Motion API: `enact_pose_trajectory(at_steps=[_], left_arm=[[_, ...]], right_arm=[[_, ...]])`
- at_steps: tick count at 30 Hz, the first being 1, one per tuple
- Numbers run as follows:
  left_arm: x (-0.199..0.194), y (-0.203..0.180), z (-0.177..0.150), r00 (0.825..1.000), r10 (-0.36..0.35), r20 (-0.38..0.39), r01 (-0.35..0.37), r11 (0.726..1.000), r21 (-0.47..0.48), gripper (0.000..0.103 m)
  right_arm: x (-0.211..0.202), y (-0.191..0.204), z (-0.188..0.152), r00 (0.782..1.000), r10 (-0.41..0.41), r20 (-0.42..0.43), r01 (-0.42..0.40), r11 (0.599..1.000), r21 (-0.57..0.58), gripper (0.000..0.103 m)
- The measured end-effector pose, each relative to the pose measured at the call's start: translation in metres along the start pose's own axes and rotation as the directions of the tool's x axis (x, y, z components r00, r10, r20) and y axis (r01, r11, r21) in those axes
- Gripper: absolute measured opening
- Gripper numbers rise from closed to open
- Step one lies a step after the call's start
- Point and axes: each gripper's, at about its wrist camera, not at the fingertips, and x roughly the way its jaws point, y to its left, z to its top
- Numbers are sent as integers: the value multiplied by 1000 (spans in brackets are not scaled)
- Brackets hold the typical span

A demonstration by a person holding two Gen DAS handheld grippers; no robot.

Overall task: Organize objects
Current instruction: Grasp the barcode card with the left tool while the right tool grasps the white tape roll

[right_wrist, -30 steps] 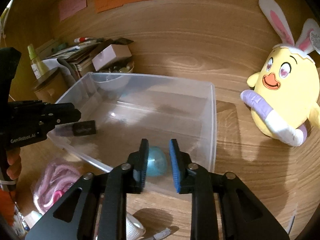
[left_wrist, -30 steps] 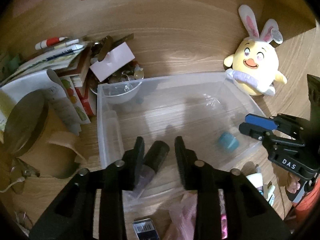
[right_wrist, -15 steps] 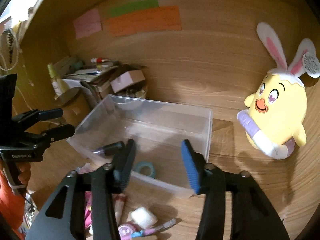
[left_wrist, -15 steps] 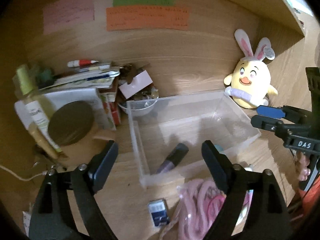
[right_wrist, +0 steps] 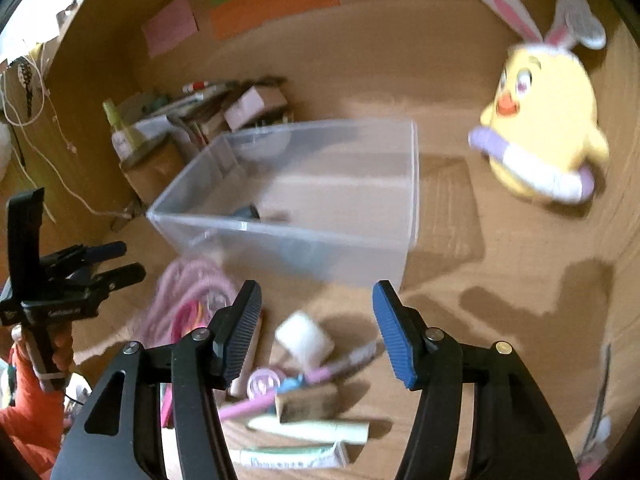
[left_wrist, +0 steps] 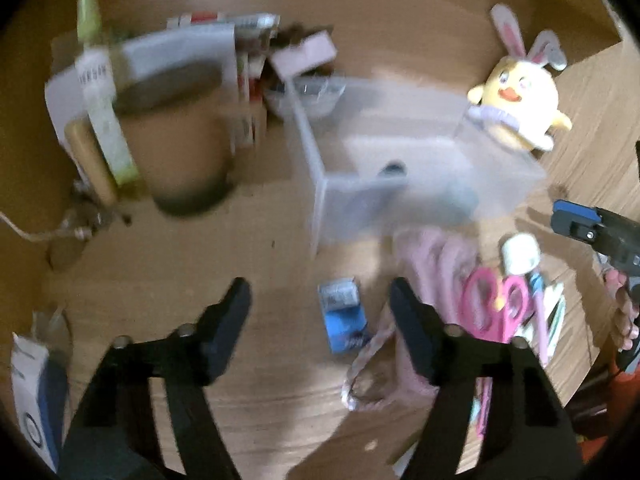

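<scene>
A clear plastic bin stands mid-table; a dark tube and a teal tape roll lie inside it. My left gripper hovers in front of the bin over a small blue packet, its jaws closing with nothing pressed between them. My right gripper hangs above a white roll and a pile of pens, jaws opening and empty. Pink scissors and a pink cord lie beside the pile. Both views are motion-blurred.
A yellow plush chick sits right of the bin. Books, boxes and a bottle crowd the back left, beside a round brown container. Sticky notes hang on the wooden back wall. A person's hand holds the left gripper.
Both grippers let go of their objects in the bin, the dark tube and the teal roll, opened, and drew back to the clutter in front of it.
</scene>
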Motion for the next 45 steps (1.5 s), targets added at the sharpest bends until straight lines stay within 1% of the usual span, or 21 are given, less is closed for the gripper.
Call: enact_pose_trajectory(at_steps=[2, 4, 7, 10, 11, 13, 15, 16, 17, 19, 20, 21, 24, 26, 30, 33, 35, 39, 41, 43, 45], left_arm=[[10, 1, -7, 1000, 9, -27, -10, 1000, -6, 63], [17, 0, -13, 999, 1, -52, -2, 1000, -12, 61], [22, 0, -17, 998, -15, -68, 14, 1000, -24, 61], [24, -2, -18, 998, -19, -67, 17, 999, -27, 61], [25, -3, -18, 998, -14, -65, 12, 1000, -24, 61], [27, -6, -18, 998, 5, -58, -5, 1000, -9, 61], [27, -9, -18, 998, 17, -53, -17, 1000, 4, 61], [28, -12, -18, 999, 26, -47, -25, 1000, 16, 60], [27, -12, -19, 999, 30, -42, -29, 999, 25, 58], [27, -14, -19, 999, 35, -33, -34, 999, 43, 47], [26, -14, -19, 999, 31, -32, -30, 998, 48, 39], [25, -15, -19, 999, 27, -31, -26, 998, 53, 27], [24, -12, -19, 999, 12, -32, -11, 999, 50, 27], [23, -9, -19, 999, 23, -32, -21, 999, 44, 27], [12, 1, -16, 1000, 6, -8, -6, 1000, 5, 27], [-7, 3, -11, 999, 0, 43, 1, 1000, -10, 27], [-21, 3, -5, 997, -18, 80, 19, 1000, -17, 27], [-44, -1, 11, 987, -51, 152, 53, 999, -10, 27], [-51, -4, 22, 981, -63, 181, 65, 998, -3, 27], [-53, -9, 35, 976, -86, 199, 86, 996, 9, 27], [-52, -13, 45, 974, -92, 207, 90, 996, 19, 27]], right_arm=[[5, 0, -10, 1000, 2, -13, -2, 1000, 17, 54], [11, 1, -16, 1000, 8, -23, -8, 1000, 26, 54], [21, 5, -23, 999, 1, -40, -1, 1000, 10, 54], [30, 11, -27, 998, -19, -58, 17, 1000, -21, 53], [33, 12, -28, 998, -27, -63, 25, 999, -32, 52], [37, 14, -29, 997, -29, -74, 26, 999, -41, 43], [41, 16, -30, 996, -29, -83, 25, 998, -50, 36], [41, 16, -30, 996, -36, -78, 32, 998, -57, 36], [40, 17, -31, 996, -42, -72, 38, 997, -61, 36], [38, 18, -31, 997, -57, -57, 53, 996, -69, 35], [37, 18, -31, 997, -61, -51, 57, 996, -71, 35], [35, 17, -31, 997, -63, -44, 60, 996, -71, 35], [24, 15, -27, 998, -67, -9, 66, 996, -61, 35], [17, 12, -24, 998, -65, 13, 66, 997, -50, 35], [2, 8, -16, 996, -69, 60, 71, 997, -34, 35], [-7, 6, -9, 993, -72, 89, 75, 997, -24, 35], [-15, 5, -3, 991, -73, 116, 76, 997, -19, 35], [-24, 7, 7, 985, -77, 156, 81, 997, -18, 35], [-27, 8, 13, 981, -82, 174, 87, 996, -18, 35], [-28, 8, 19, 979, -88, 185, 93, 996, -17, 35], [-26, 8, 25, 977, -92, 193, 97, 995, -16, 35]])
